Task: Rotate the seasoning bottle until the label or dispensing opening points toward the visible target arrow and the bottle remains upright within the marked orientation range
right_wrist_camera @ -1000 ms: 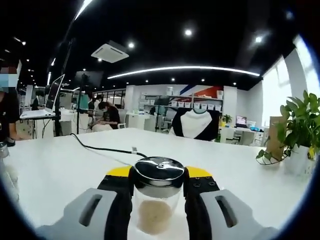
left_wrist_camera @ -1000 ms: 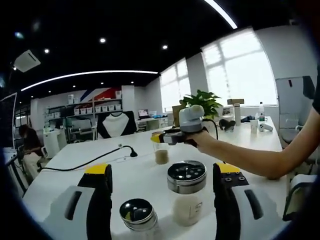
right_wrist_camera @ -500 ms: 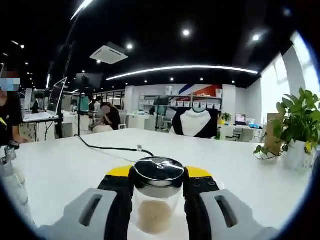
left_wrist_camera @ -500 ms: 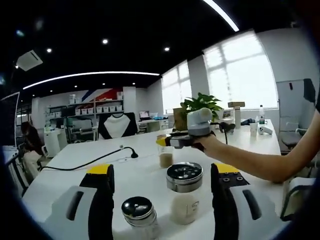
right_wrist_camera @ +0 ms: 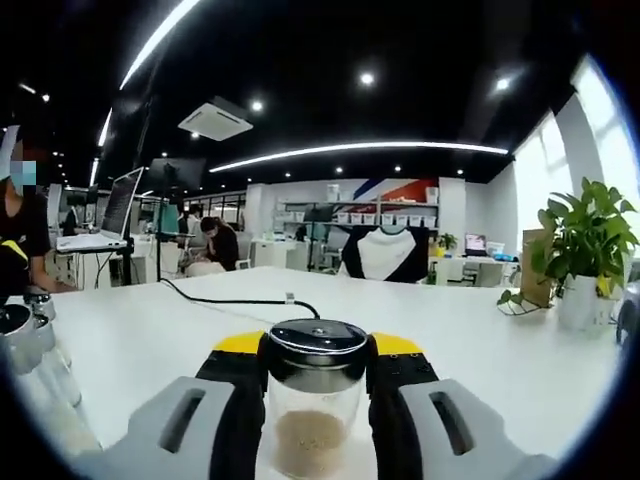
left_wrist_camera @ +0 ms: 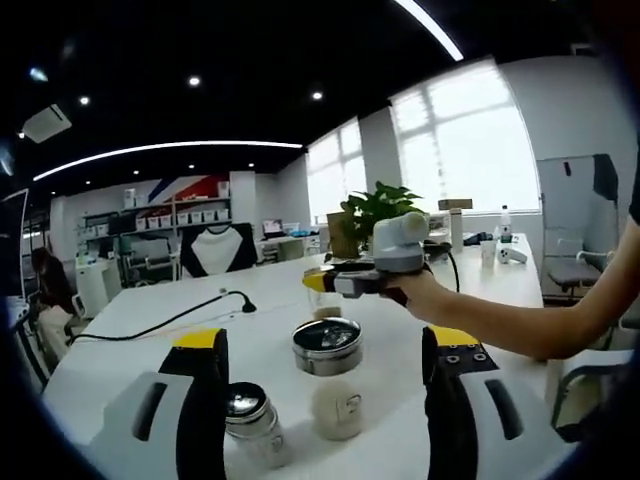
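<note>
My right gripper (right_wrist_camera: 317, 352) is shut on a glass seasoning bottle (right_wrist_camera: 312, 420) with a shiny metal lid and brownish powder at its bottom; the bottle stands upright between the jaws. In the left gripper view that right gripper (left_wrist_camera: 318, 283) comes in from the right in a person's hand, over the white table (left_wrist_camera: 150, 340), with the held bottle (left_wrist_camera: 323, 312) under its tip. My left gripper (left_wrist_camera: 325, 338) is open, jaws wide apart. Between them stand a white-powder bottle (left_wrist_camera: 330, 385) with a perforated metal lid and a smaller bottle (left_wrist_camera: 247, 420) close to the left jaw.
A black cable (right_wrist_camera: 235, 298) runs across the table (right_wrist_camera: 480, 340). Two more bottles (right_wrist_camera: 25, 340) stand at the left edge of the right gripper view. A potted plant (right_wrist_camera: 585, 245) sits at the far right. People sit at desks behind.
The right gripper, still shut on its bottle, has swung so the plant and the left-edge bottles sit further into its view. In the left gripper view, the two bottles have shifted left.
</note>
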A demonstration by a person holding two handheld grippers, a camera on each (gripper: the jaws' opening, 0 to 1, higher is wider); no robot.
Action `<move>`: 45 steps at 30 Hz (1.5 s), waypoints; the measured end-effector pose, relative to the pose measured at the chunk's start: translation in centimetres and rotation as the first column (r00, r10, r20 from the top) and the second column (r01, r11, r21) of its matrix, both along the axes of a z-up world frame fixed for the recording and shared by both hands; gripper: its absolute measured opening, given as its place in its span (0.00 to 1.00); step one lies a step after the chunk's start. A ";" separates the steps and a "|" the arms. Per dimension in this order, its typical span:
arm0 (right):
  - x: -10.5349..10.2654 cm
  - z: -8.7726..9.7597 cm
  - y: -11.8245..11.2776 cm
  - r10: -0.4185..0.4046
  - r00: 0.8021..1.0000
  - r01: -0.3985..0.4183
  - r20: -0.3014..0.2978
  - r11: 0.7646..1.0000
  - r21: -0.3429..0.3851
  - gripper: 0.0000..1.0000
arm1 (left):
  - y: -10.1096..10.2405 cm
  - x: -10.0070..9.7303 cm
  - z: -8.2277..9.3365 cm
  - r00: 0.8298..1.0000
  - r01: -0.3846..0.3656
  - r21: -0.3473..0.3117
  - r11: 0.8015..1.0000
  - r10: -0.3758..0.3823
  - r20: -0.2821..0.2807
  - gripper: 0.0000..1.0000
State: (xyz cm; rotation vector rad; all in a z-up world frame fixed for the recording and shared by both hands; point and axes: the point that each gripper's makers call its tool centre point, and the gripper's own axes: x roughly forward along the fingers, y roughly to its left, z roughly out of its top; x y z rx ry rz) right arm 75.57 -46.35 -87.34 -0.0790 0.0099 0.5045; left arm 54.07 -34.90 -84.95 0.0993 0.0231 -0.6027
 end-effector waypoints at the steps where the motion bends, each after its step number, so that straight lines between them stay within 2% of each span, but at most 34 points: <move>1: -0.5 0.1 -0.1 0.006 1.000 -0.006 -0.004 1.000 -0.003 0.36 | -0.1 -0.1 0.0 1.000 0.004 0.001 1.000 -0.004 0.001 0.84; 11: -4.5 1.4 -0.1 0.053 0.998 -0.053 0.017 0.997 0.048 0.36 | -1.1 -1.1 -0.5 0.999 0.042 0.004 0.999 -0.042 -0.012 0.84; 12: -5.4 1.4 0.0 0.055 0.998 -0.056 0.017 0.997 0.053 0.36 | -1.2 -1.2 -0.6 0.999 0.045 0.002 0.999 -0.045 -0.015 0.84; 19: -7.6 1.6 -0.4 0.044 0.999 -0.045 0.032 0.997 0.058 0.36 | -2.1 -1.8 -1.4 0.997 0.070 0.001 0.998 -0.070 -0.032 0.84; 21: -8.9 2.0 -0.7 0.030 0.998 -0.033 0.059 0.997 0.064 0.36 | -2.3 -1.9 -1.7 0.996 0.079 0.003 0.997 -0.078 -0.037 0.84; 34: -12.4 2.6 -1.5 0.024 0.996 -0.033 0.088 0.994 0.103 0.36 | -3.7 -2.7 -3.1 0.990 0.125 0.003 0.992 -0.125 -0.065 0.81; 45: -15.1 2.5 -1.2 0.038 0.995 -0.051 0.098 0.990 0.133 0.36 | -4.3 -3.7 -3.4 0.987 0.152 0.026 0.988 -0.151 -0.057 0.81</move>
